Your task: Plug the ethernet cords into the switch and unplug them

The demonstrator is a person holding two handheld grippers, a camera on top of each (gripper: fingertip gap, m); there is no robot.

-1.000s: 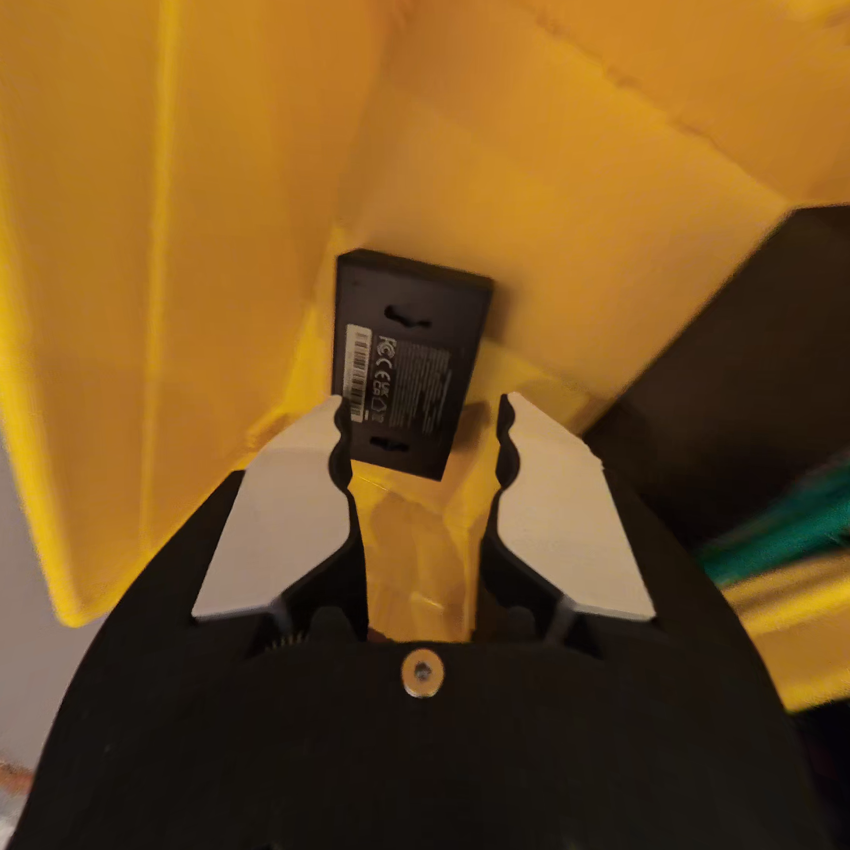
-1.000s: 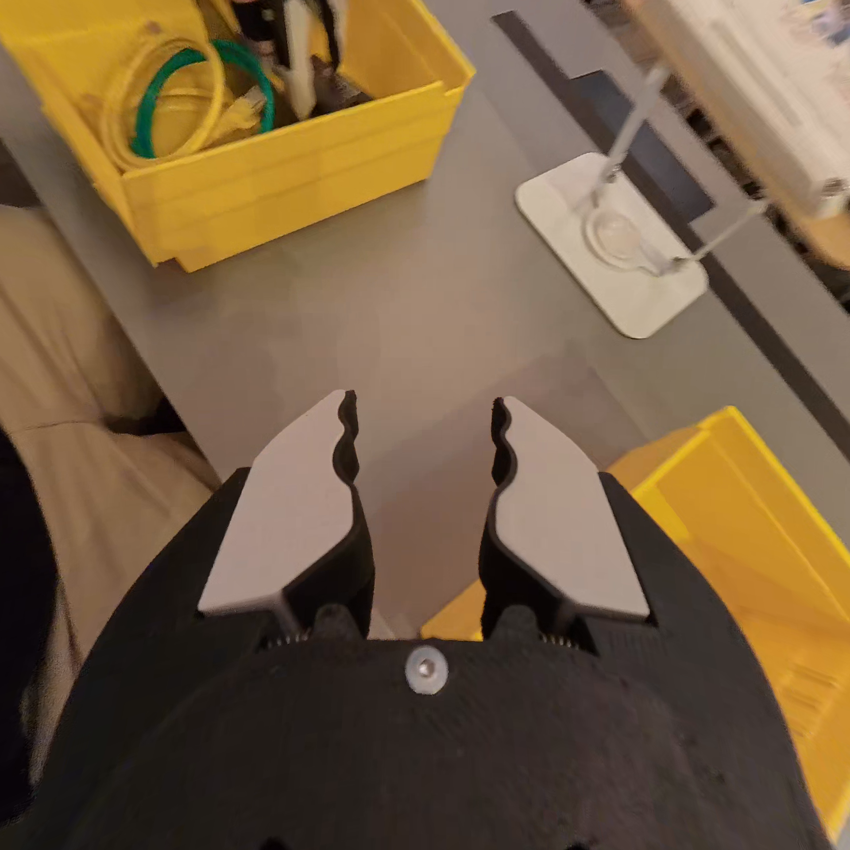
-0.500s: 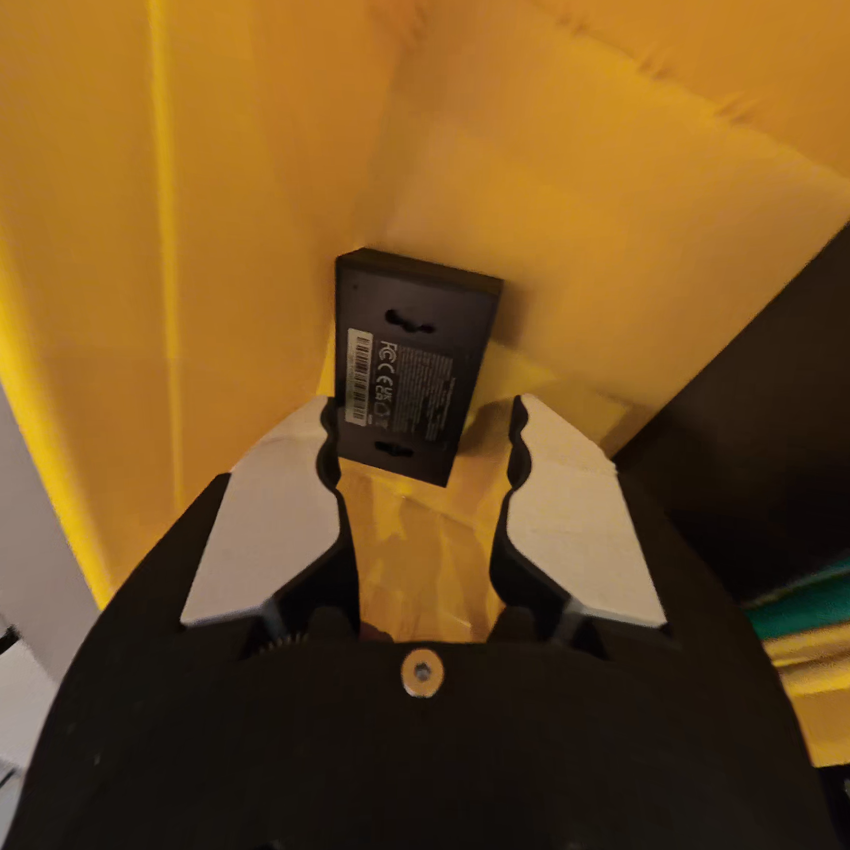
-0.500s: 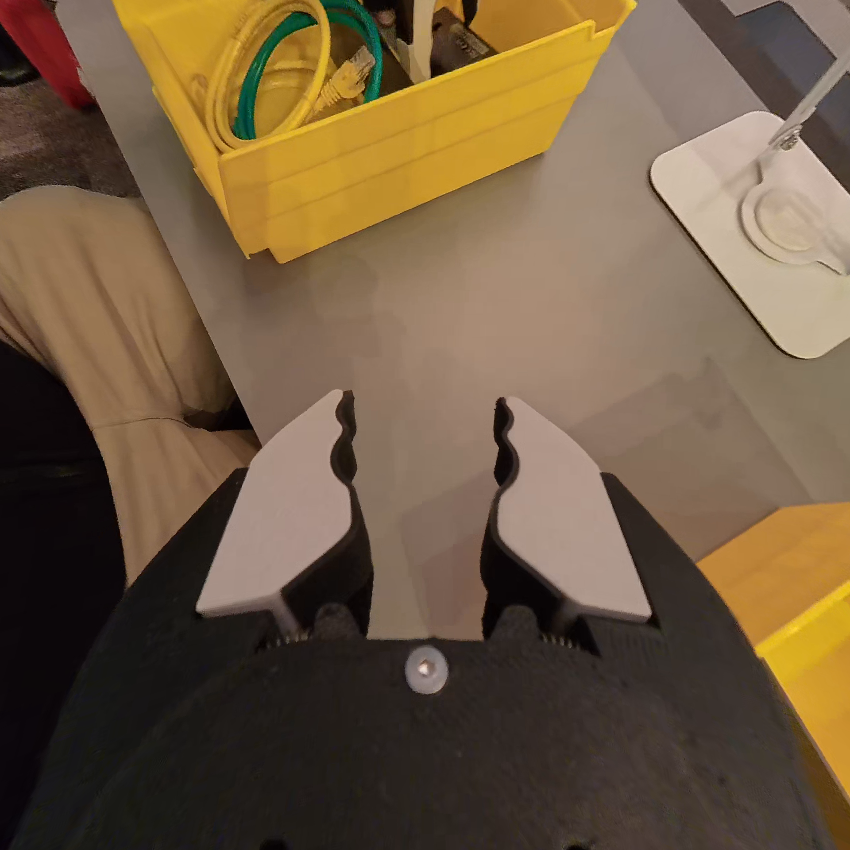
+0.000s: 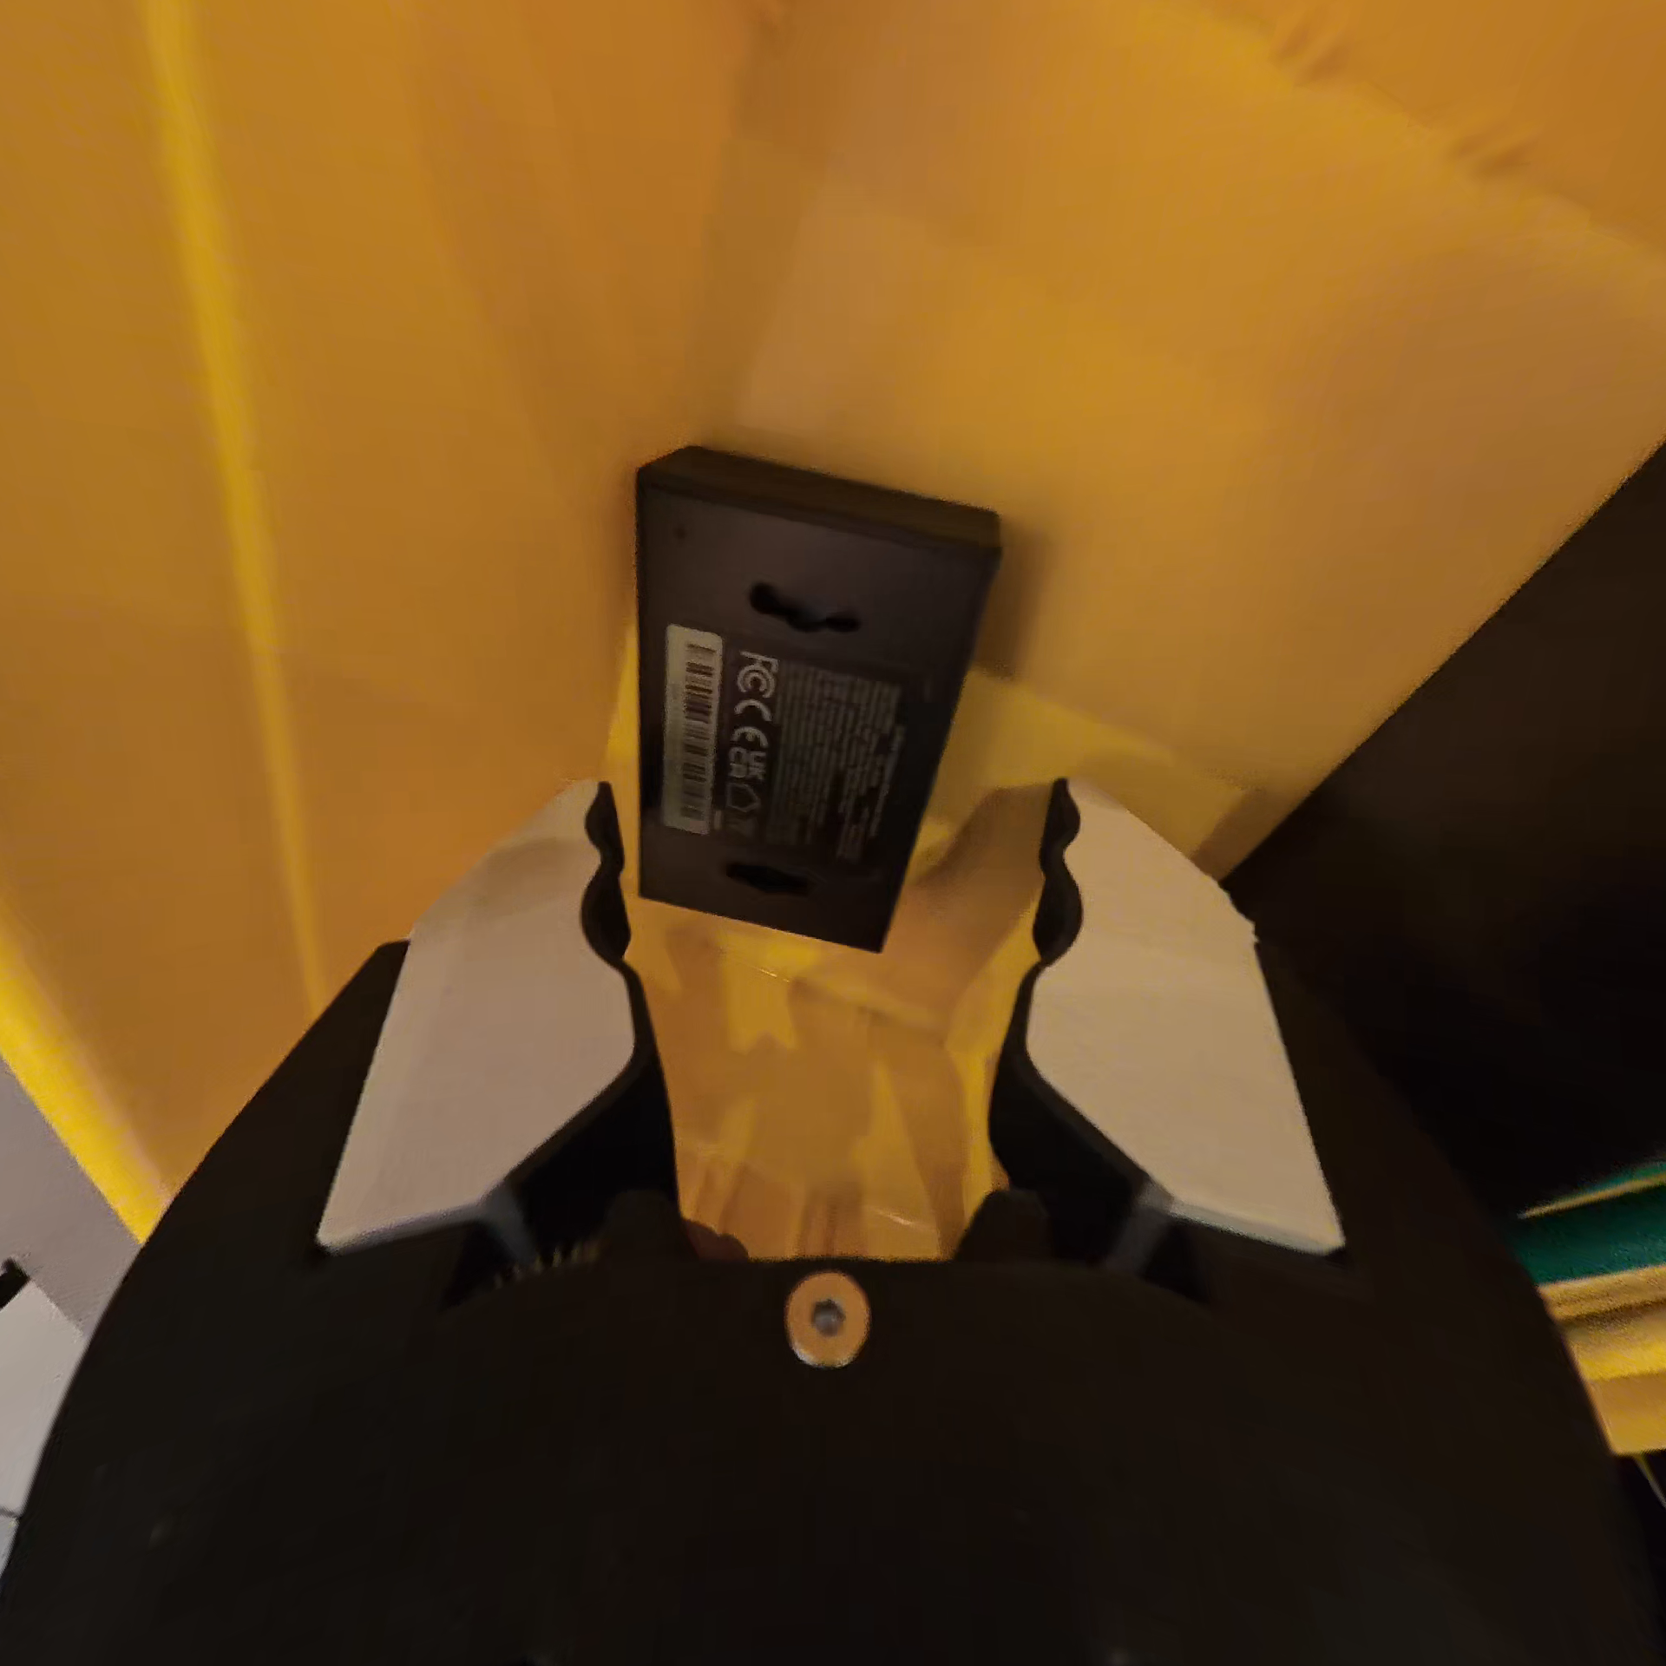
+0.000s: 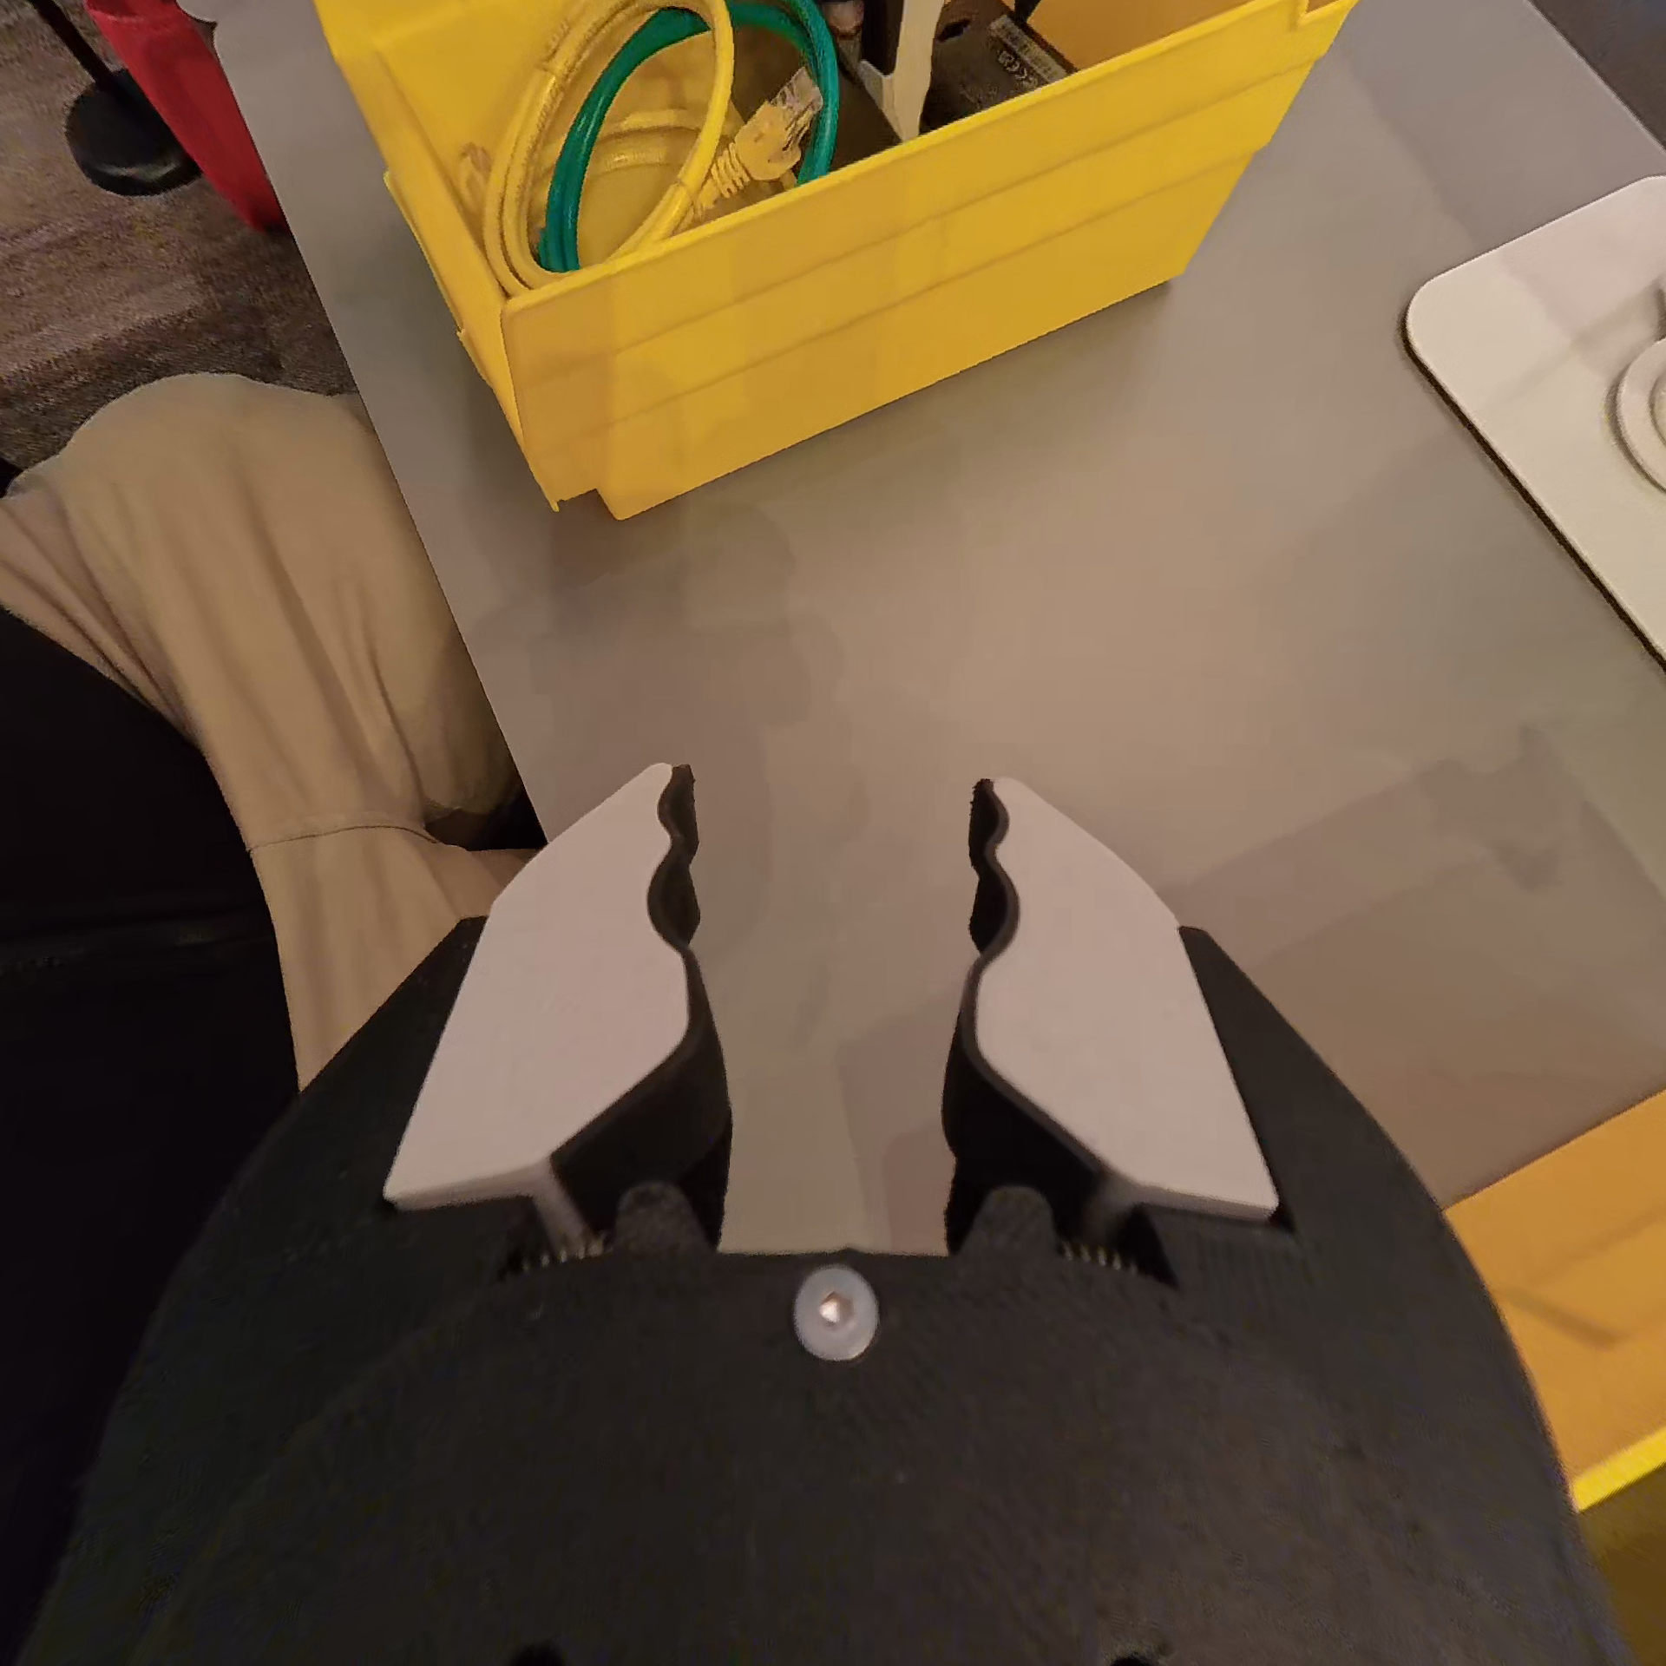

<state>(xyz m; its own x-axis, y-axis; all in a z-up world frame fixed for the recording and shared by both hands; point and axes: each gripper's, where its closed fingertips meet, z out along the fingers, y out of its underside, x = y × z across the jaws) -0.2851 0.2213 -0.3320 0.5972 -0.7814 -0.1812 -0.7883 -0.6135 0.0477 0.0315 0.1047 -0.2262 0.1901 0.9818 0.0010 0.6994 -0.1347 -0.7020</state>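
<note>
The black switch (image 5: pixel 793 703) lies underside up in a corner of a yellow bin (image 5: pixel 406 451), with a label and two mounting slots showing. My left gripper (image 5: pixel 829 802) is open inside the bin, its fingertips on either side of the switch's near end, not touching it. My right gripper (image 6: pixel 834 793) is open and empty above the grey table (image 6: pixel 1127 649). Coiled yellow ethernet cord (image 6: pixel 541 153) and green ethernet cord (image 6: pixel 586 171) lie in the same yellow bin (image 6: pixel 856 297) ahead of it. A yellow plug (image 6: pixel 766 144) rests on the coils.
A white lamp base (image 6: pixel 1551 361) sits at the table's right edge. A second yellow bin (image 6: pixel 1587 1280) is at the lower right. A person's tan trouser leg (image 6: pixel 225 631) is left of the table. A red object (image 6: pixel 180 90) stands on the floor at upper left. Across from one pair of fingers to the other is roughly 35 centimetres. It is some 11 centimetres from my left tips to the yellow plug (image 6: pixel 766 144).
My left gripper has opened wider and moved closer, so its fingertips now flank the switch's near end. My right gripper has swung left and nearer the cord bin.
</note>
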